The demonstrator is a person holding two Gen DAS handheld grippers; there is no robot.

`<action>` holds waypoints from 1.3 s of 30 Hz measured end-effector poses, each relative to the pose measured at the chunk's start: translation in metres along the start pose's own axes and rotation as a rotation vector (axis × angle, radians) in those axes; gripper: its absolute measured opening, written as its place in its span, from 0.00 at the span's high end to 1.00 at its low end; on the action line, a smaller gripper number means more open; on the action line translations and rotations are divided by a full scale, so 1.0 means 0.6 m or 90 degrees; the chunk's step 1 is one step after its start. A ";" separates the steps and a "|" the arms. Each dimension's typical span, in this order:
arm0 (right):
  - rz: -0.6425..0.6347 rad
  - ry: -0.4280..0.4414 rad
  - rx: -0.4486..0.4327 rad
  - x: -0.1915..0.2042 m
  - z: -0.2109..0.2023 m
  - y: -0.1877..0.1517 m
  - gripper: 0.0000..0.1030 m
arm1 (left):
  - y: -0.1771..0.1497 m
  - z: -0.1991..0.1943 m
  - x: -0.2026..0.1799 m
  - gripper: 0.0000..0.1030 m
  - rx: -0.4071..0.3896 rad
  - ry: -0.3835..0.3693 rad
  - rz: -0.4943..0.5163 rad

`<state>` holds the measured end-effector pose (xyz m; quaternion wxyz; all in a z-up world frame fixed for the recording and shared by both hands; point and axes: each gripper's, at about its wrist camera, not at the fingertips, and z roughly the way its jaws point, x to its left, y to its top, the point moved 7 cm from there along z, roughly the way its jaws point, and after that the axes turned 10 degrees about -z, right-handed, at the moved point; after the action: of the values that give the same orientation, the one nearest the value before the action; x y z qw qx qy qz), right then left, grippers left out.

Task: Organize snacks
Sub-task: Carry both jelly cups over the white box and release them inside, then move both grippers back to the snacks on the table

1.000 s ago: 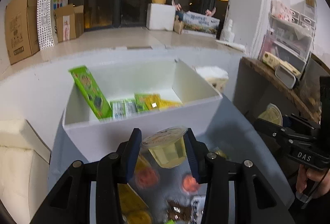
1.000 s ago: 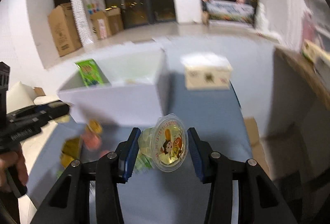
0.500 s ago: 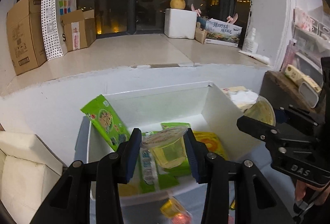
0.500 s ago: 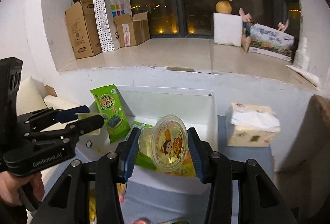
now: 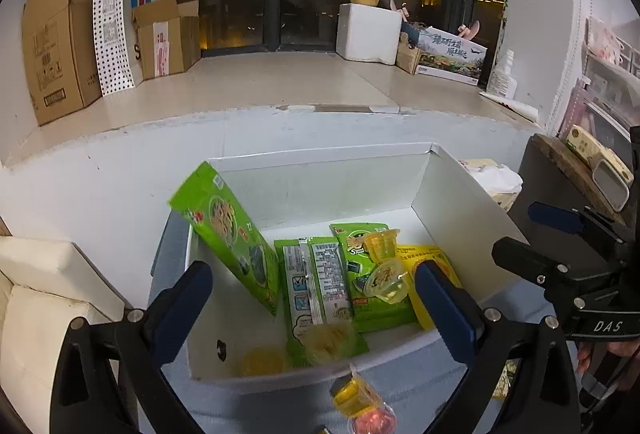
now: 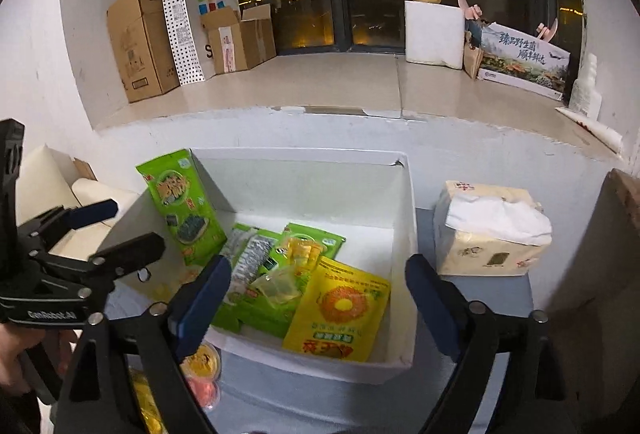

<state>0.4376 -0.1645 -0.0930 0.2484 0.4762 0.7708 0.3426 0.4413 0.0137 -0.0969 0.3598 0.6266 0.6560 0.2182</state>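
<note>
Both tongs hung spread wide and empty above the white box (image 5: 460,202): the left tongs (image 5: 312,298) near its front-left part, the right tongs (image 6: 318,298) over its front edge. Inside lay 2 jelly cups (image 5: 386,280) on green snack packets (image 5: 360,274), beside a yellow packet (image 6: 340,310). A tissue pack (image 6: 488,234) stood just right of the box on the tabletop (image 6: 500,290).
</note>
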 end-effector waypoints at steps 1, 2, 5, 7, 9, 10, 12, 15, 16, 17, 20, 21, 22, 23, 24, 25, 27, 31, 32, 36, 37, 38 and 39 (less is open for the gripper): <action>0.004 0.002 -0.001 0.000 -0.005 -0.002 0.09 | -0.002 -0.007 -0.001 0.00 -0.002 -0.002 -0.001; 0.009 0.004 -0.003 0.001 -0.012 -0.005 0.09 | -0.006 -0.020 -0.002 0.00 -0.009 -0.009 -0.009; 0.002 -0.003 -0.012 0.007 -0.038 -0.012 0.08 | -0.023 -0.041 -0.004 0.00 -0.005 -0.011 -0.009; -0.001 -0.005 -0.016 0.013 -0.060 -0.023 0.04 | -0.043 -0.063 -0.007 0.00 -0.005 -0.011 -0.002; 0.006 0.000 -0.028 0.017 -0.088 -0.037 0.00 | -0.061 -0.084 -0.009 0.00 -0.008 -0.012 -0.001; 0.010 0.004 -0.030 0.020 -0.100 -0.045 0.00 | -0.071 -0.094 -0.010 0.00 -0.006 -0.017 0.002; 0.015 0.008 -0.029 0.027 -0.123 -0.068 0.00 | -0.098 -0.118 -0.013 0.00 -0.001 -0.019 0.001; 0.011 0.005 -0.031 0.039 -0.161 -0.107 0.00 | -0.134 -0.151 -0.017 0.00 0.001 -0.030 -0.004; 0.011 0.007 -0.031 0.042 -0.171 -0.120 0.00 | -0.146 -0.164 -0.018 0.00 -0.001 -0.034 -0.007; 0.013 0.008 -0.031 0.044 -0.181 -0.134 0.00 | -0.163 -0.177 -0.020 0.00 -0.002 -0.033 -0.010; 0.013 -0.002 -0.025 0.048 -0.203 -0.185 0.00 | -0.206 -0.202 -0.033 0.00 0.009 -0.044 -0.007; 0.012 -0.011 -0.014 0.047 -0.204 -0.207 0.00 | -0.219 -0.207 -0.039 0.00 0.012 -0.043 -0.004; 0.015 -0.013 -0.007 0.044 -0.202 -0.221 0.00 | -0.229 -0.211 -0.042 0.00 0.012 -0.042 -0.001; 0.022 -0.013 0.002 0.041 -0.200 -0.235 0.00 | -0.242 -0.216 -0.048 0.00 0.012 -0.036 0.008; 0.035 -0.008 0.014 0.036 -0.195 -0.253 0.00 | -0.249 -0.217 -0.051 0.00 0.014 -0.032 0.012; 0.041 -0.004 0.022 0.033 -0.192 -0.263 0.00 | -0.256 -0.217 -0.055 0.00 0.017 -0.029 0.016; 0.050 -0.003 0.037 0.025 -0.182 -0.282 0.00 | -0.269 -0.220 -0.062 0.00 0.021 -0.033 0.020; 0.067 0.000 0.064 0.012 -0.150 -0.302 0.00 | -0.284 -0.224 -0.069 0.00 0.027 -0.038 0.020; 0.069 -0.001 0.070 0.011 -0.144 -0.305 0.00 | -0.286 -0.223 -0.068 0.00 0.030 -0.034 0.022; 0.059 0.011 0.089 0.014 -0.094 -0.305 0.00 | -0.292 -0.217 -0.060 0.00 0.040 -0.029 0.017; 0.057 0.014 0.093 0.014 -0.084 -0.304 0.00 | -0.294 -0.215 -0.056 0.00 0.041 -0.024 0.016; 0.057 0.018 0.097 0.015 -0.073 -0.302 0.00 | -0.295 -0.215 -0.052 0.00 0.041 -0.020 0.014; 0.058 0.018 0.100 0.014 -0.058 -0.298 0.00 | -0.296 -0.213 -0.048 0.00 0.042 -0.017 0.012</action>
<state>0.3084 -0.2231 -0.2080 0.1835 0.5241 0.7763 0.2985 0.2264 -0.0145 -0.1394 0.3456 0.6474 0.6518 0.1912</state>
